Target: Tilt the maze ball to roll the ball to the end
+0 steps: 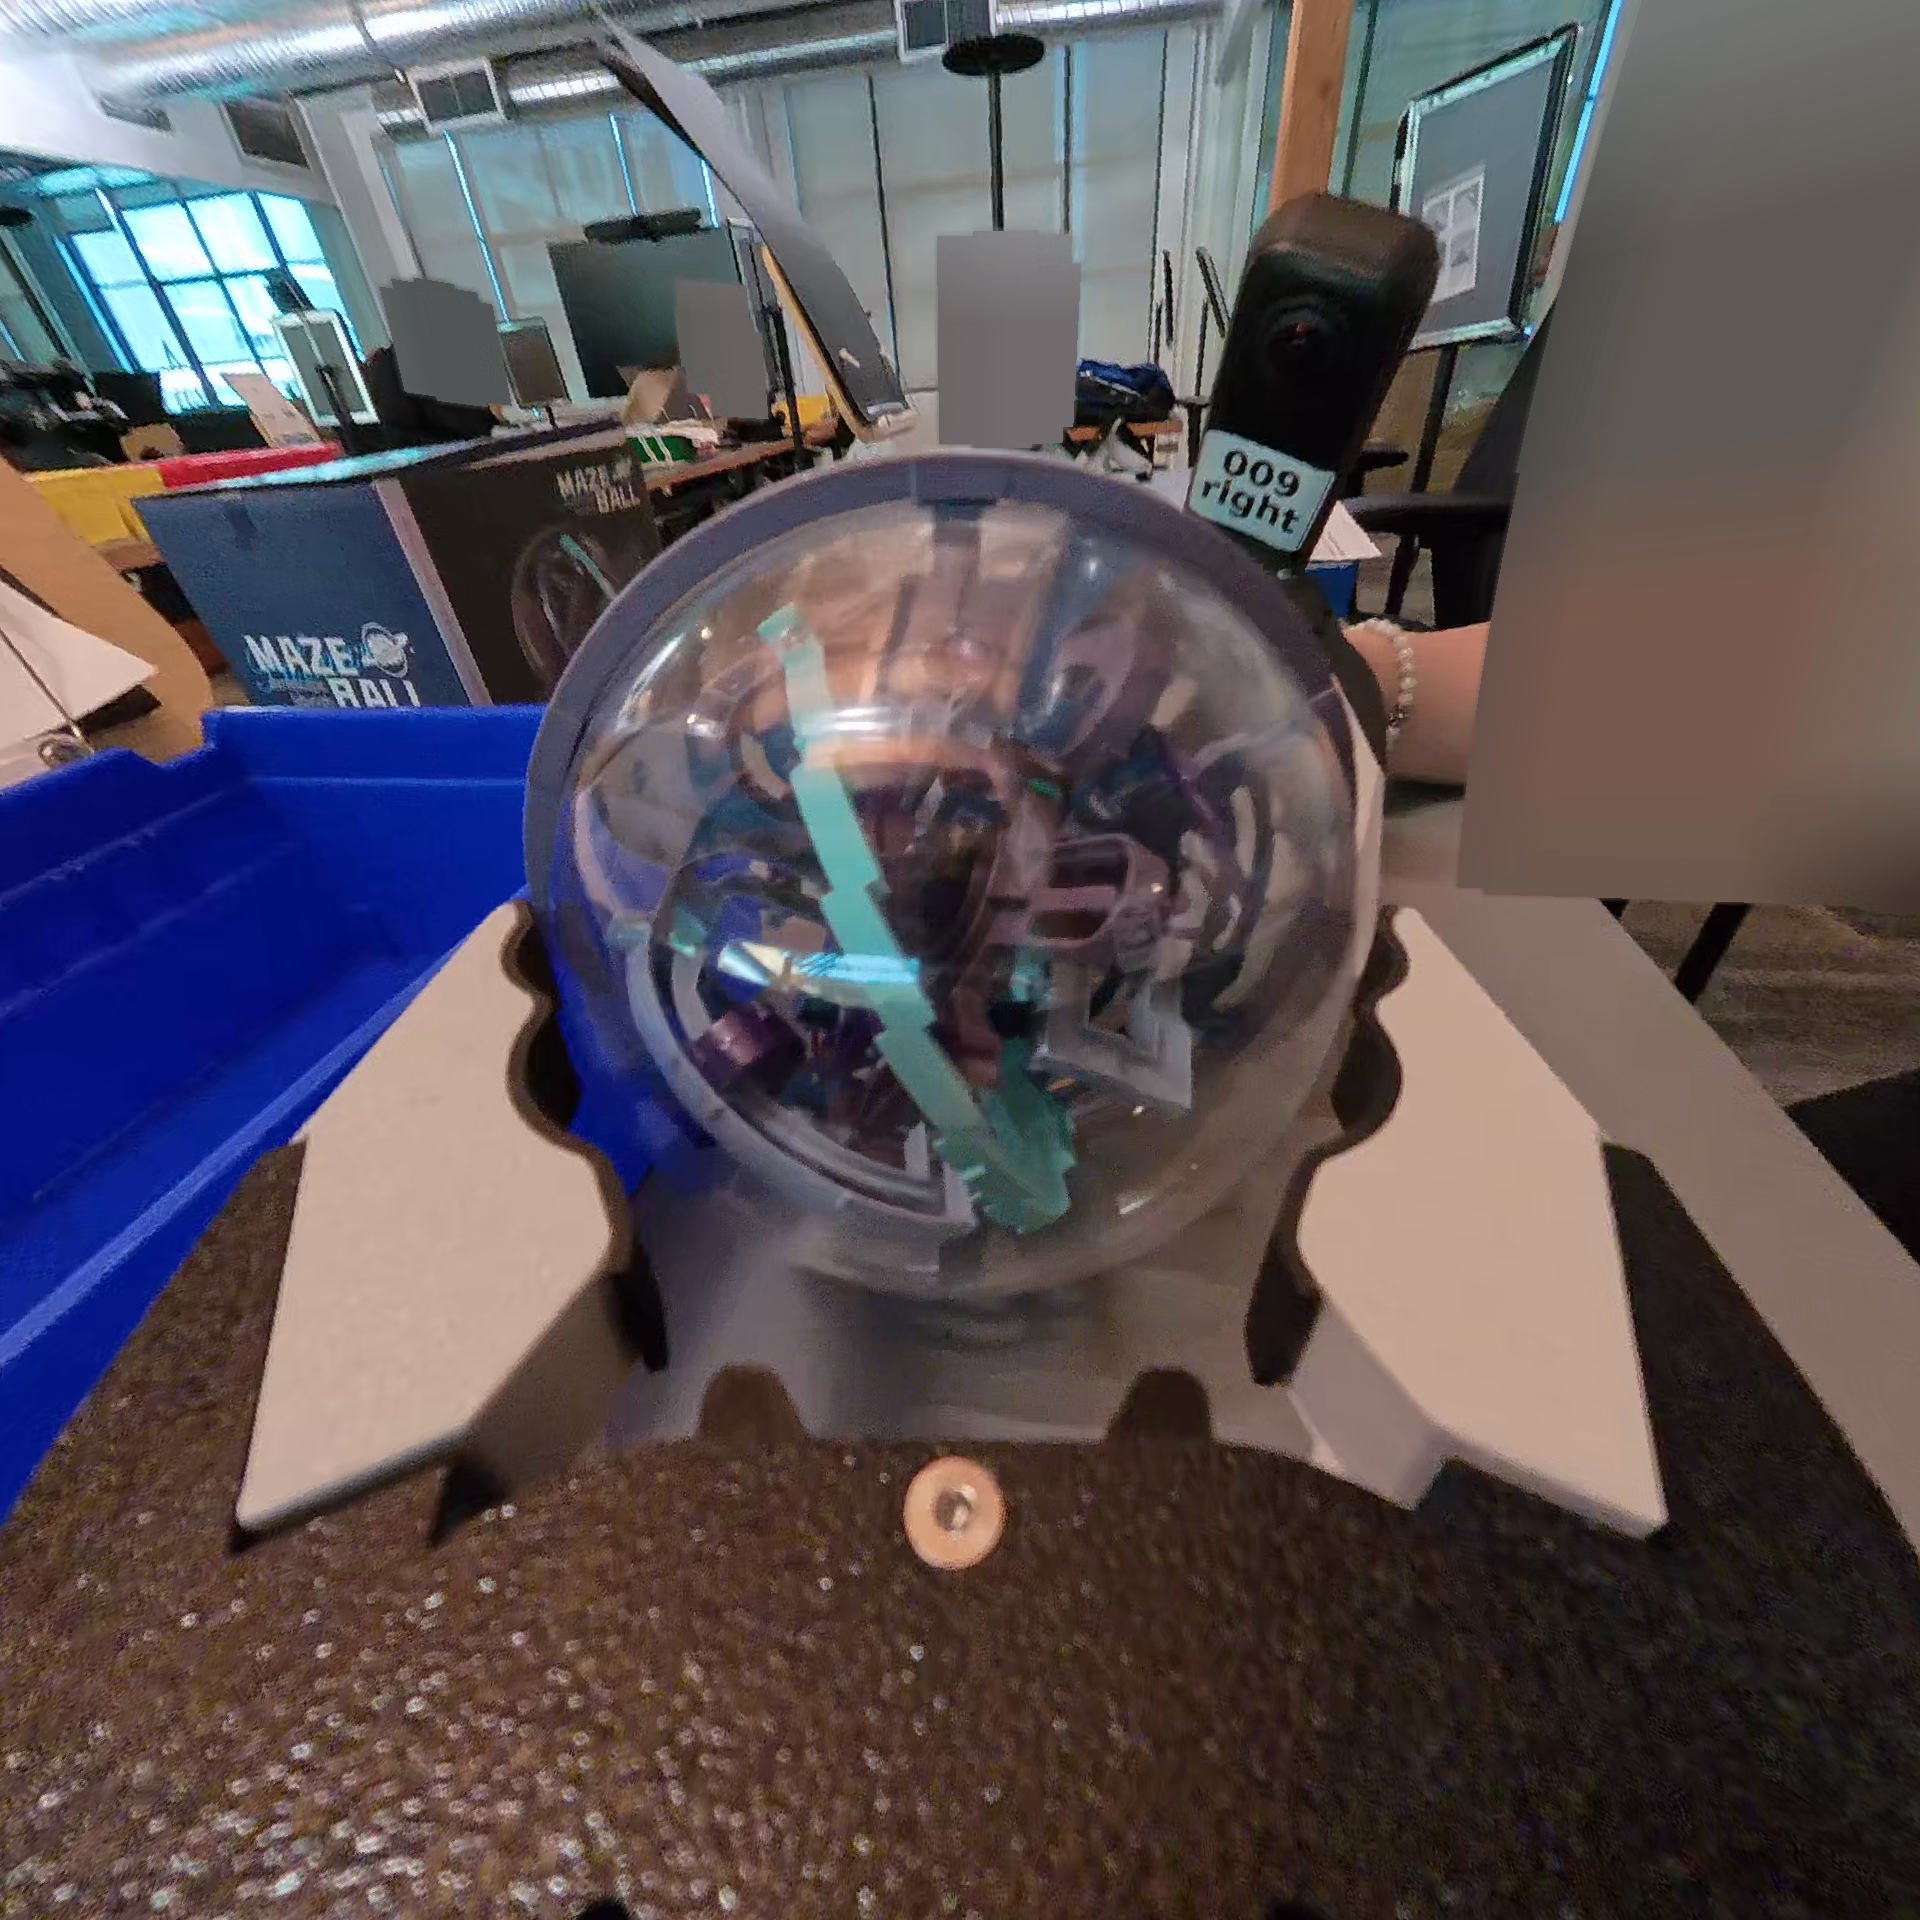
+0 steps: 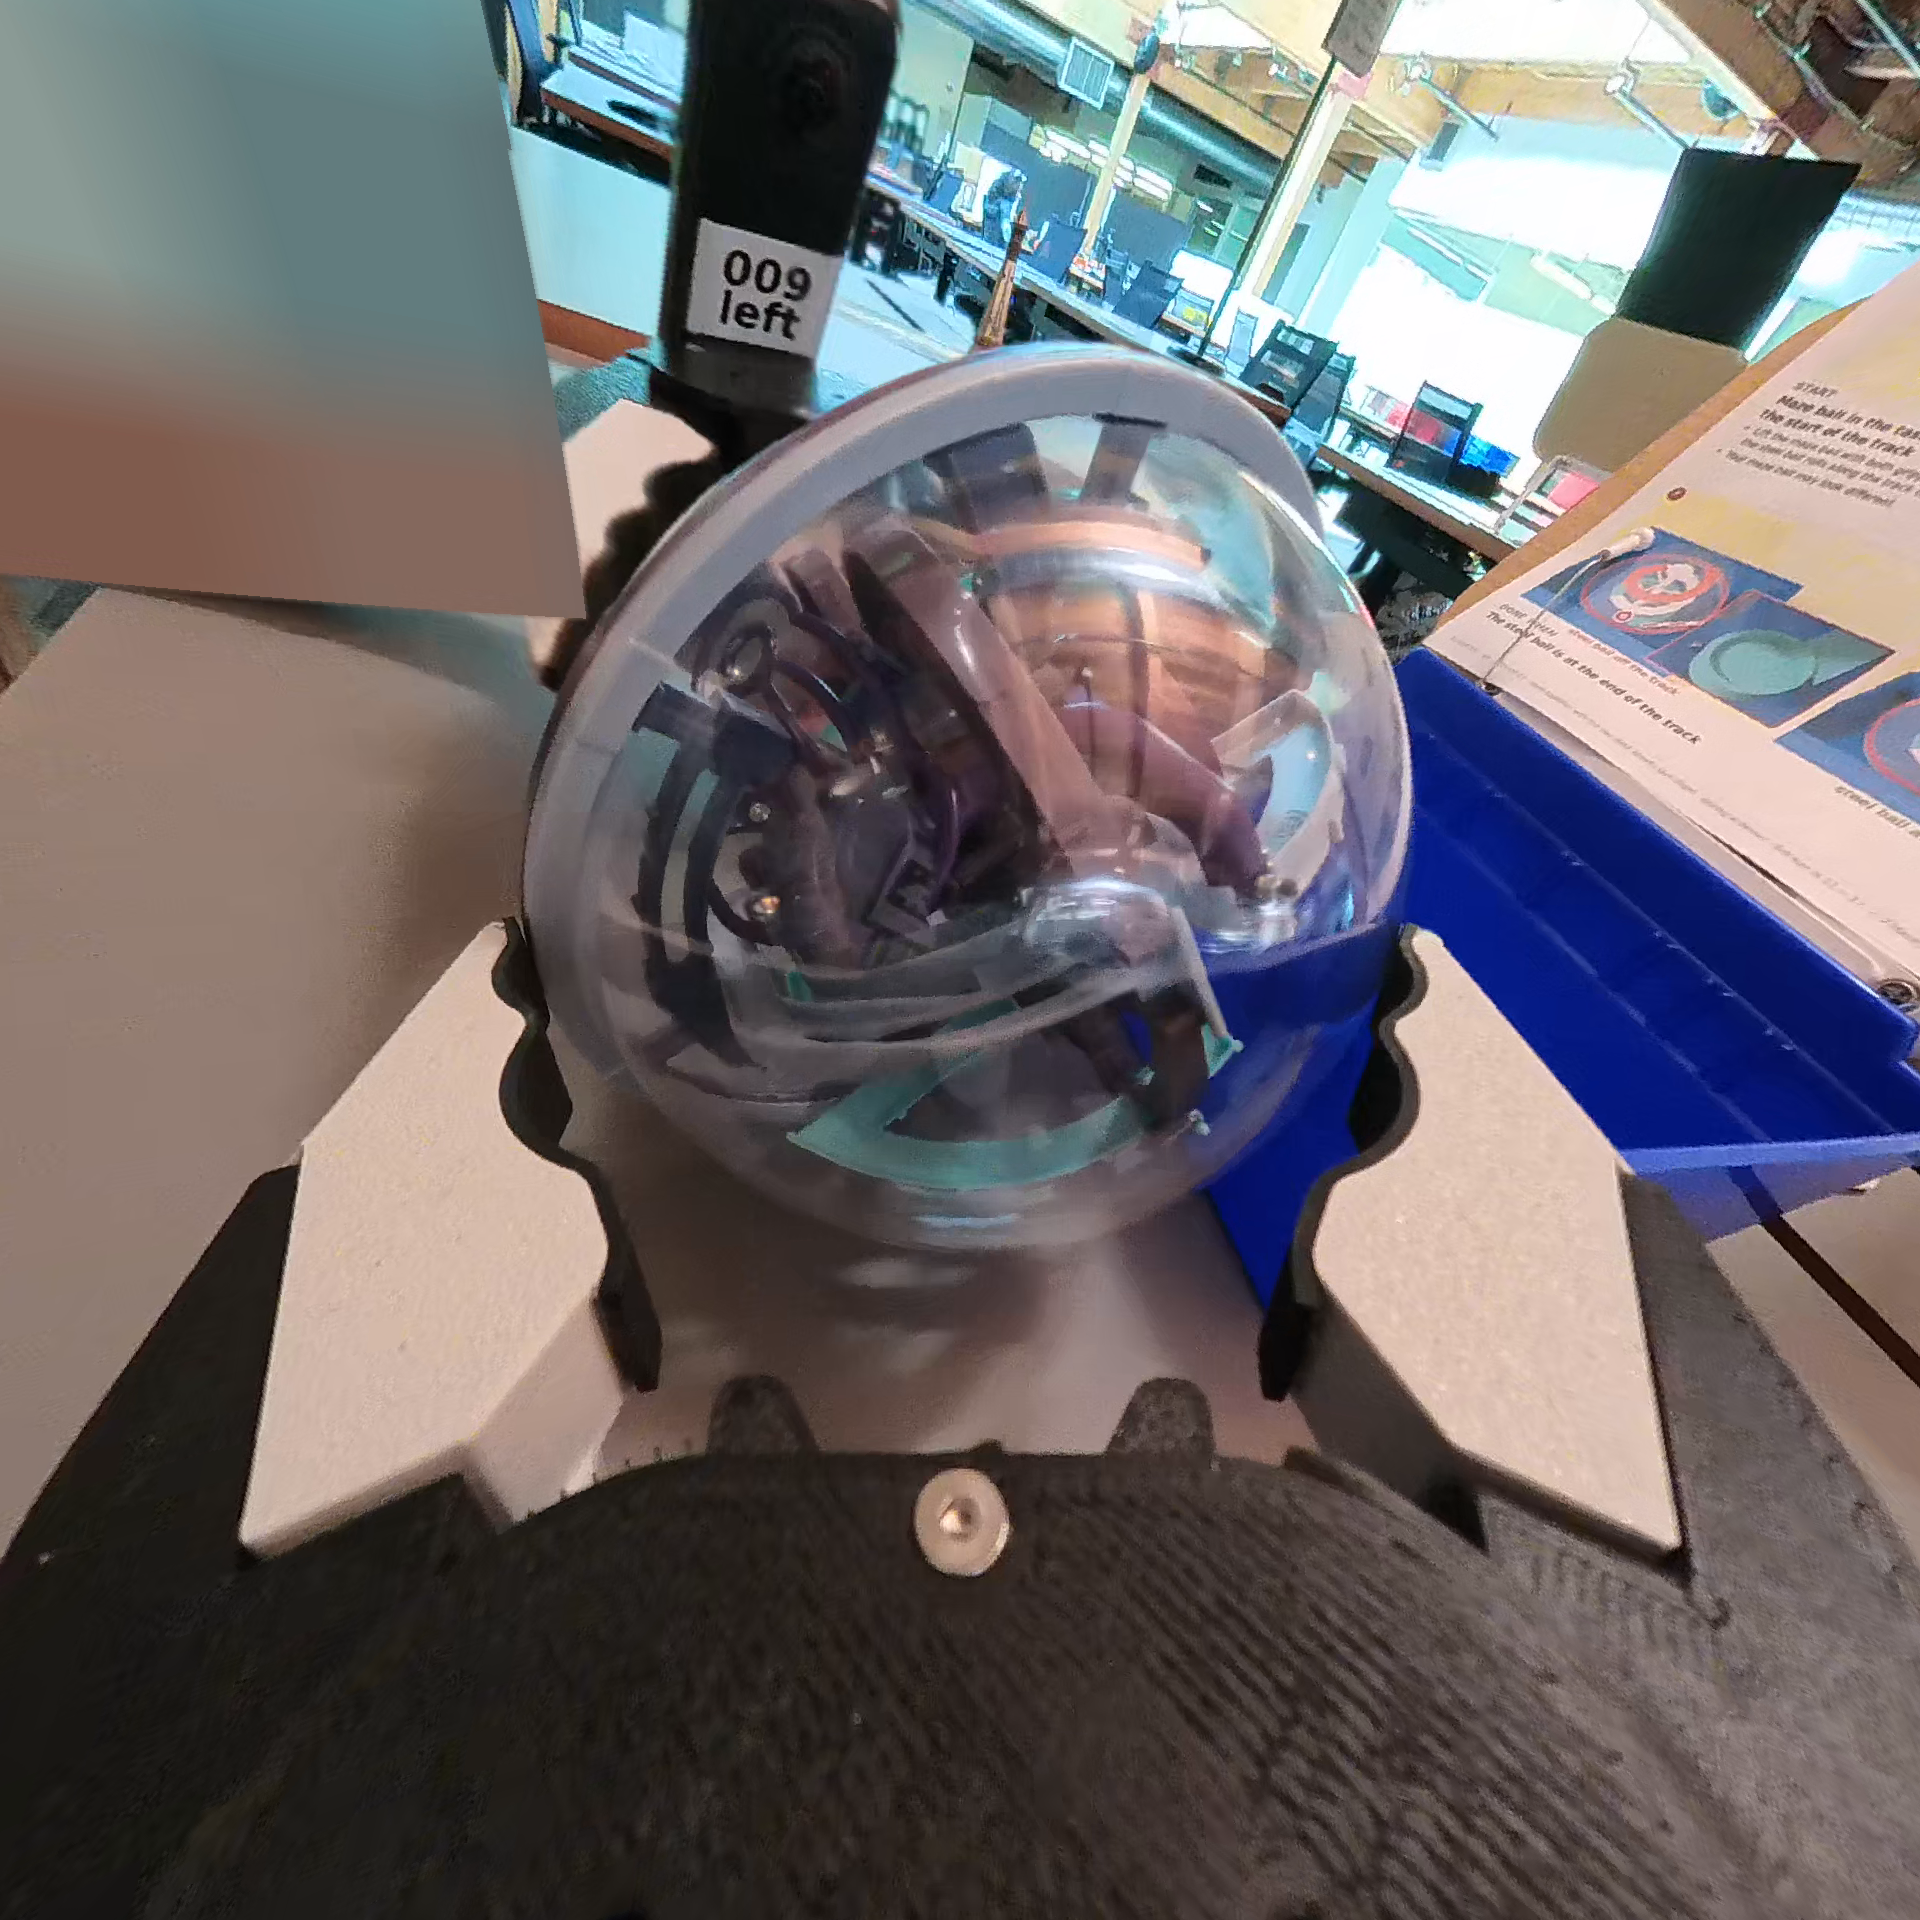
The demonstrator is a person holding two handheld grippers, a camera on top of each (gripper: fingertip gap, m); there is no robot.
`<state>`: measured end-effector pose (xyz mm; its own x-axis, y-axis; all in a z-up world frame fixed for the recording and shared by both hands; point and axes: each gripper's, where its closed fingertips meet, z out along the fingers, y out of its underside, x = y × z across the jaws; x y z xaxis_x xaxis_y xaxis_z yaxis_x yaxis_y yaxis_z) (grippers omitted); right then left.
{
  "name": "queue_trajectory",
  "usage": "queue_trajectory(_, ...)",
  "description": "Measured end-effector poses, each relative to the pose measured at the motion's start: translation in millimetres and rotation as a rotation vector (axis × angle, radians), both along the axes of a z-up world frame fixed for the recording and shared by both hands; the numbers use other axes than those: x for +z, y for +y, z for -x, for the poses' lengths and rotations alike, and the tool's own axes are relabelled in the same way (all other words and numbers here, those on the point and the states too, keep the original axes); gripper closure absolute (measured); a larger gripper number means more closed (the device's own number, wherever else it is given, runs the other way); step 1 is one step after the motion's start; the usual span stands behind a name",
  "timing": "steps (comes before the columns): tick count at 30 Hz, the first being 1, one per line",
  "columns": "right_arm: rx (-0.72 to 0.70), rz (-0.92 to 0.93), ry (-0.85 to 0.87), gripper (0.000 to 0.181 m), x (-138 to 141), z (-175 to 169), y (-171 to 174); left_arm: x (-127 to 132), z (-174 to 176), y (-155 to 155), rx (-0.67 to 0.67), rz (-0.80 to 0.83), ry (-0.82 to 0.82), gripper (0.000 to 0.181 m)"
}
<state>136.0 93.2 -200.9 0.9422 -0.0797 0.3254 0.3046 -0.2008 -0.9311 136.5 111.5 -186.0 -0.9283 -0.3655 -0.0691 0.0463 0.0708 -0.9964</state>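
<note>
Maze ball (image 1: 940, 862) pinched between fingers of left gripper (image 1: 951, 1039) and right gripper (image 2: 956, 1039). Left wrist view alone shows the maze-ball box (image 1: 405, 592); right wrist view alone the instruction sheet (image 2: 1704, 623). Blue bin (image 1: 208, 914) in both.

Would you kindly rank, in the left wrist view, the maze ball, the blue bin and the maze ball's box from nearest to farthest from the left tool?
1. Maze ball: held between the left tool's fingers, dead ahead.
2. Blue bin: just beyond the tool's left finger, on the left.
3. Maze ball's box: behind the bin, upper left.
</note>
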Motion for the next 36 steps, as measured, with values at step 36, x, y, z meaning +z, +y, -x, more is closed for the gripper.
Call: queue_trajectory(36,-0.019,0.005,0.012,0.032,0,2,3,25,-13,-8,-0.156,-0.056,0.205,0.042)
